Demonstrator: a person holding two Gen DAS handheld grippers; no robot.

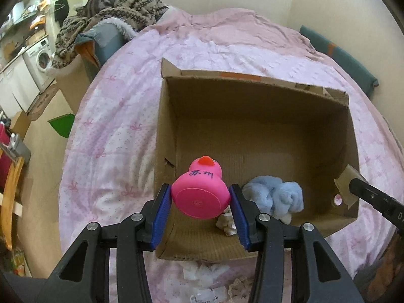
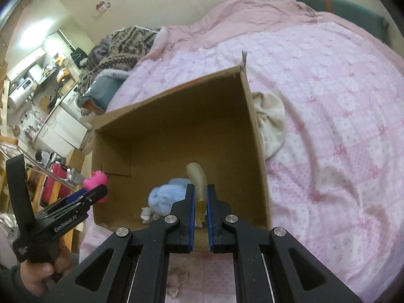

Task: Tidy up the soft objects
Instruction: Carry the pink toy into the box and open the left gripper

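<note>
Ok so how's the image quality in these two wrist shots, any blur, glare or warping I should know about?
Left wrist view: sharp on the pink duck and the cardboard box, with strong fisheye bending at the bed edges and dark corners. Right wrist view: softer overall, the translucent yellowish piece in the jaws is hazy, a bright ceiling light blows out at upper left, and there is the same barrel warping.

"苏州" handwritten on pink duck (image 1: 202, 189); "genrobot.ai" on left gripper (image 2: 94, 194)
</note>
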